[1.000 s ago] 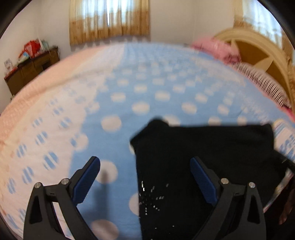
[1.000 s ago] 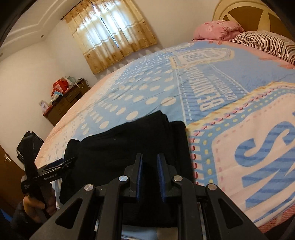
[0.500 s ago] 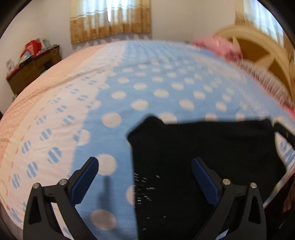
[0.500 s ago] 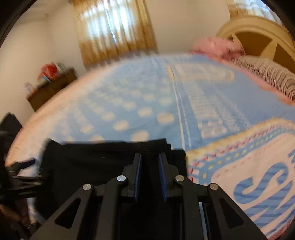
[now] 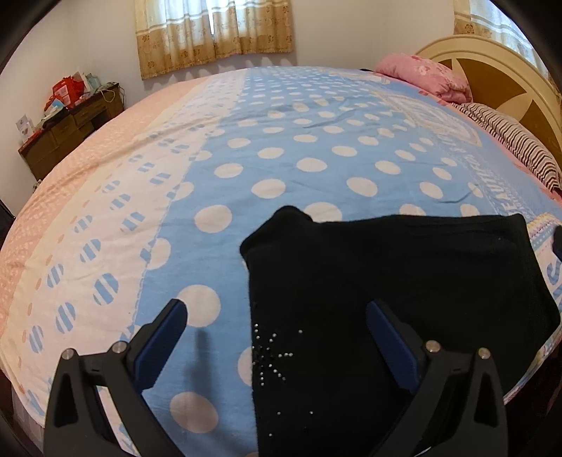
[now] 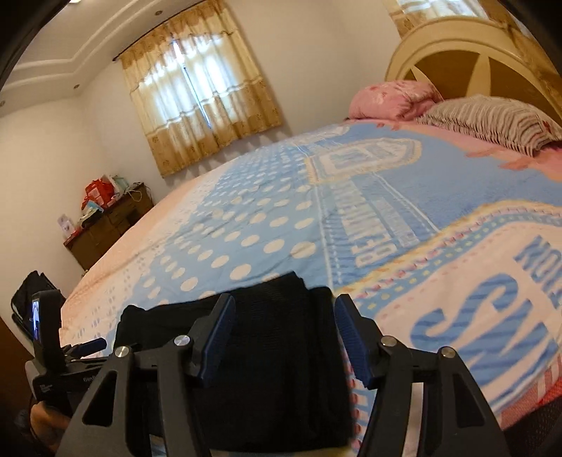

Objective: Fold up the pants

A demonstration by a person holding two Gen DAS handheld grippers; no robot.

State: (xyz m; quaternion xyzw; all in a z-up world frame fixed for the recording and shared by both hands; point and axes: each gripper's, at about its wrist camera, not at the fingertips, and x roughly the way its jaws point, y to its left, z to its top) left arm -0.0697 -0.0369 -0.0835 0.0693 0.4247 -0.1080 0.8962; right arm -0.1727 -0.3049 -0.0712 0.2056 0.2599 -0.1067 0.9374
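Observation:
The black pants [image 5: 393, 281] lie folded into a compact rectangle on the blue polka-dot bedspread [image 5: 281, 147], near the bed's front edge. Small rhinestones show on their near left corner. My left gripper [image 5: 277, 327] is open and empty, hovering over the pants' left edge. In the right wrist view the pants [image 6: 281, 351] lie just under my right gripper [image 6: 284, 327], which is open and empty above their right end. The left gripper's body shows at the far left of that view [image 6: 49, 351].
A pink pillow [image 5: 425, 73] and a striped pillow [image 5: 509, 140] lie by the cream headboard [image 5: 498, 66] at the right. A wooden dresser [image 5: 66, 130] with red bags stands by the far wall, left of a curtained window [image 5: 214, 31].
My right gripper has opened from shut and let go of the pants' right end. The left gripper stayed open and drew back slightly. The pants now rest flat.

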